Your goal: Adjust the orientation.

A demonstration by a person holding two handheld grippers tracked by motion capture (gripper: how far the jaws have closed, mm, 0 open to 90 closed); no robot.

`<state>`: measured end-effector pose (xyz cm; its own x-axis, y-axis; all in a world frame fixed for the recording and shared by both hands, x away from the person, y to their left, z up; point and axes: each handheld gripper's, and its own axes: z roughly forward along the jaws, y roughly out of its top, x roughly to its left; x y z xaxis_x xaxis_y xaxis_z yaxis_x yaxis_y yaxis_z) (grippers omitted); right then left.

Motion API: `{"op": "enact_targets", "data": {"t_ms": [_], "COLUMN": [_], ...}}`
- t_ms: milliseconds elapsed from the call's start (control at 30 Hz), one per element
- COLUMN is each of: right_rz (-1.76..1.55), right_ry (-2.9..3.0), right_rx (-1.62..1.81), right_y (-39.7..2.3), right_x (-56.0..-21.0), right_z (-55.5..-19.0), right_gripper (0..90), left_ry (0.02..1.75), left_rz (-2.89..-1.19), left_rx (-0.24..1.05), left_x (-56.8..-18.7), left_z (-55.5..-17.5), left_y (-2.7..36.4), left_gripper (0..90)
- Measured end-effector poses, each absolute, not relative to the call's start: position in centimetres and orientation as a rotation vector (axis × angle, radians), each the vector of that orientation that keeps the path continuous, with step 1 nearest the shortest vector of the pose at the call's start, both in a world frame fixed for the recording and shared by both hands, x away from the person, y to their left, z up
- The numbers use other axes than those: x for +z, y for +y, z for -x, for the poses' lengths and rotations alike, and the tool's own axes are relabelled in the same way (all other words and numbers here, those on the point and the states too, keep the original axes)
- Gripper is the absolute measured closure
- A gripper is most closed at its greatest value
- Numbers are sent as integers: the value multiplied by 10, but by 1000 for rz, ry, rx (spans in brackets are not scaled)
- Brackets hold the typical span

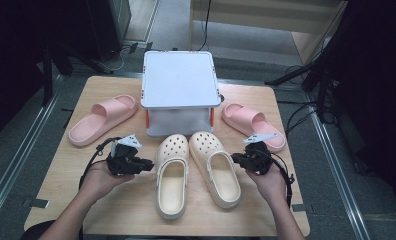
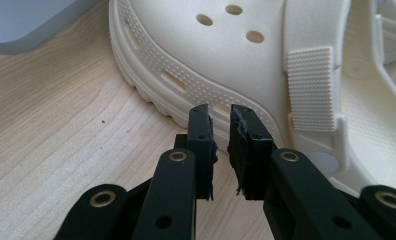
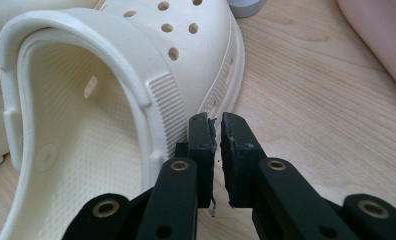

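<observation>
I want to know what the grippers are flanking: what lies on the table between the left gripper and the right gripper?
In the high view, two cream clogs lie side by side between the left gripper and the right gripper.

Table brightly lit overhead, surroundings dark; pictures soft.

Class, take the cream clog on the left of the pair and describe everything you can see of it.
The left clog is cream, of matte foam-like material, with round holes over the toe, slots and a dotted band along its side, and a ribbed strap swung forward across the opening. It lies upright on the table, toe toward the grey box, beside its mate; whether the two touch I cannot tell. The left gripper points at its outer side, jaws nearly together with nothing between them.
</observation>
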<state>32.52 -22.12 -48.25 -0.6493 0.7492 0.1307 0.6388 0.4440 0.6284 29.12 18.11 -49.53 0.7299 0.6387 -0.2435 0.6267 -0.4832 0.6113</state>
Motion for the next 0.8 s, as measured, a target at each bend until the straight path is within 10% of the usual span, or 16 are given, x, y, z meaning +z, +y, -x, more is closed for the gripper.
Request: {"op": "enact_targets", "data": {"t_ms": [800], "right_rz": [-1256], "right_ry": [2607], "right_rx": [1025], "right_y": [-211], "right_x": [-489], "right_z": [-324], "right_gripper": [868], "left_ry": [877], "left_rz": [-2271], "left_rx": [-60], "left_x": [-505], "left_z": [-286], "left_y": [158], "left_gripper": [793]}}
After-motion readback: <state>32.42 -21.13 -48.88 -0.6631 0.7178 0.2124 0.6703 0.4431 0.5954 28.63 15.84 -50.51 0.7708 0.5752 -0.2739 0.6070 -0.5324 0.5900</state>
